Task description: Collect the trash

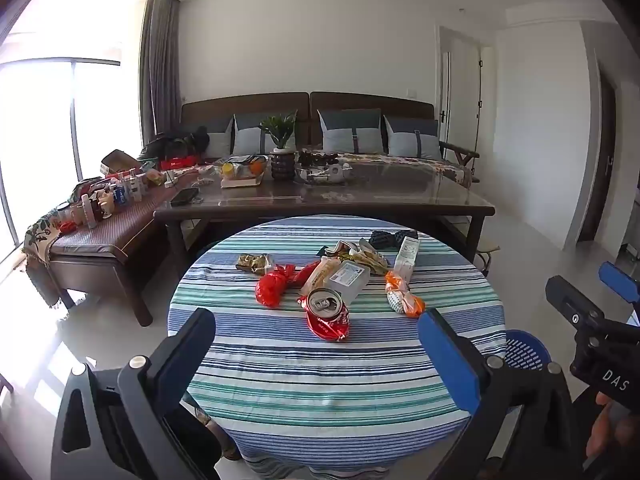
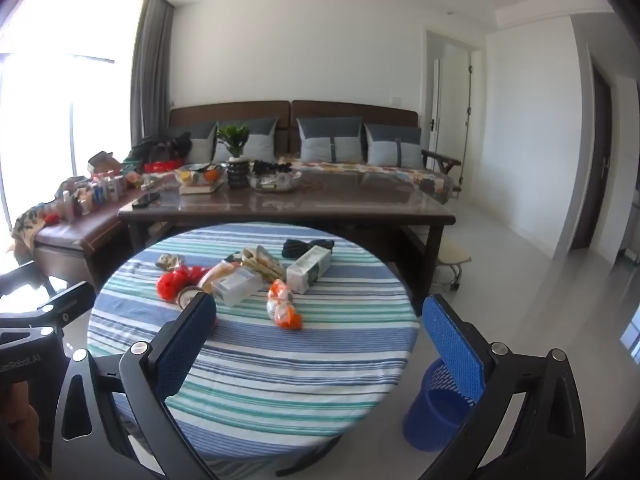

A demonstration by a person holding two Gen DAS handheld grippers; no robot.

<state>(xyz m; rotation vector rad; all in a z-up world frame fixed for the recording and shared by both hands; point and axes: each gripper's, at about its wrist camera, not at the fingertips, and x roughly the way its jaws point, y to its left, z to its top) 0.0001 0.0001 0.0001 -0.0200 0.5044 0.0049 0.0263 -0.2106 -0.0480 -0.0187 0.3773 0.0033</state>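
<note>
Both claws — left claw (image 1: 320, 344) and right claw (image 2: 320, 336) — hang spread wide, empty, above the trash-strewn striped table (image 1: 320, 380).

both grippers are wide open with nothing between the jaws. the left gripper (image 1: 316, 336) is tipped a bit downward, its blue pads (image 1: 448, 360) well apart. the right gripper (image 2: 320, 332) sits the same way, slightly nose-down, jaws spread. it also shows at the right edge of the left view, with part of a hand (image 1: 612, 428) on its handle
</note>
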